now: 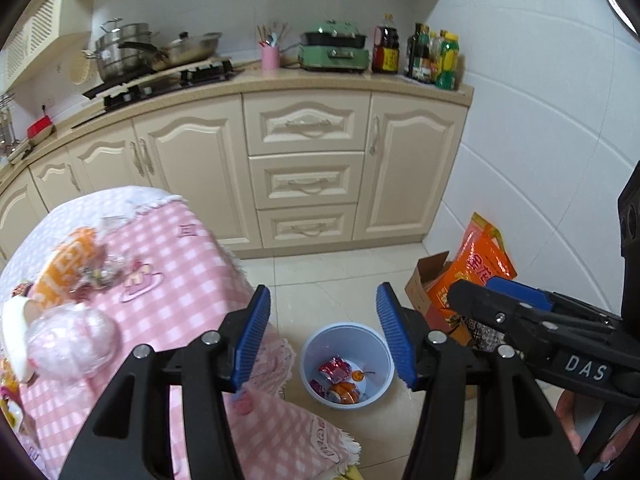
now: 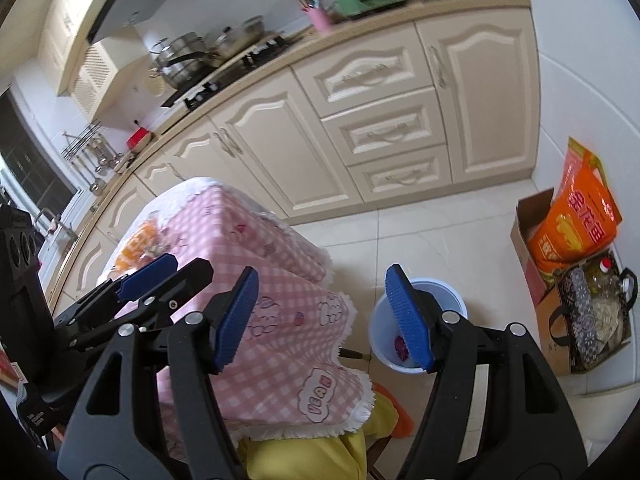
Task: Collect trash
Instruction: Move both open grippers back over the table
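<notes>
A light blue trash bin [image 1: 316, 346] stands on the floor beside the table and holds red and orange wrappers [image 1: 338, 380]. It also shows in the right wrist view [image 2: 378, 320]. My left gripper [image 1: 322, 336] is open and empty, high above the bin. My right gripper [image 2: 322, 318] is open and empty, above the table's corner and the bin. On the pink checked tablecloth [image 1: 192, 280] lie an orange packet [image 1: 66, 268], clear crumpled wrappers [image 1: 106, 270] and a pink plastic-wrapped bundle [image 1: 72, 344] at the left.
Cream kitchen cabinets [image 1: 304, 168] with a stove, pots and bottles stand behind. A cardboard box with an orange bag [image 1: 476, 268] sits on the floor by the right wall. A patterned bag [image 2: 592, 320] stands beside it. Yellow cloth [image 2: 320, 452] hangs under the tablecloth.
</notes>
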`<state>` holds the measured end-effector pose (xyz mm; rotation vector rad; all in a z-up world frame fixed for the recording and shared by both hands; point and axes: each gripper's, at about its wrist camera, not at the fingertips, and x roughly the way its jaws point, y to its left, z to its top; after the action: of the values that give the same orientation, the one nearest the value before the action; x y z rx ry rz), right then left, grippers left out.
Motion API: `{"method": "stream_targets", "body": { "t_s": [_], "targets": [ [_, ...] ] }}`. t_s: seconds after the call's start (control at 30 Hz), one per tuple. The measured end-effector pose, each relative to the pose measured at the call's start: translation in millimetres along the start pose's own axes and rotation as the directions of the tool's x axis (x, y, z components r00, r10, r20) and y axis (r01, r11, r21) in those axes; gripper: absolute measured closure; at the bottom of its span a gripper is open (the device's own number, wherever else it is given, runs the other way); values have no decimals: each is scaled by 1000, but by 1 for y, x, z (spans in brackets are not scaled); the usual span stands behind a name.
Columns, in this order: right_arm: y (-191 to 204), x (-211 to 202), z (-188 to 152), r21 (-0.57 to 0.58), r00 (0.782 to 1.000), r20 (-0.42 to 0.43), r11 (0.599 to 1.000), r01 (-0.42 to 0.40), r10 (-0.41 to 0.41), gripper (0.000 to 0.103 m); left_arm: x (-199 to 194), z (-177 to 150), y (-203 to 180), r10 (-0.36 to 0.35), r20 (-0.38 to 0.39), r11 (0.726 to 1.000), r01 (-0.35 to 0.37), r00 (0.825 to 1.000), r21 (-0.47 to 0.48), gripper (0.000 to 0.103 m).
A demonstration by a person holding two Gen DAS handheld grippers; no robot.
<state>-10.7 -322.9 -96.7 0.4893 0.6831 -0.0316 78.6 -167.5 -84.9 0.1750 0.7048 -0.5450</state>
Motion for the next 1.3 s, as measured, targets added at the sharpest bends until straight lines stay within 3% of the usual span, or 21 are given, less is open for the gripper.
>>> {"method": "stream_targets", "body": {
  "t_s": [0.3, 0.57, 0.97, 1.3],
  "targets": [
    [62, -6, -13, -96, 997, 11, 993, -72, 73, 34, -60, -15, 50, 89, 88, 994, -82, 992, -78, 44],
    [136, 5, -25, -210, 986, -33, 963, -167, 164, 30, -110, -35, 111, 201, 137, 967, -174, 970, -185, 38],
    [238, 42, -55, -331, 949, -164, 891, -311, 270, 29, -163, -78, 200, 381, 113, 881, -323, 918, -346, 37],
    [314, 83, -90, -392, 901, -302, 821, -415, 312, 29, -197, -119, 266, 494, 52, 791, -424, 868, -442, 37]
  ]
}}
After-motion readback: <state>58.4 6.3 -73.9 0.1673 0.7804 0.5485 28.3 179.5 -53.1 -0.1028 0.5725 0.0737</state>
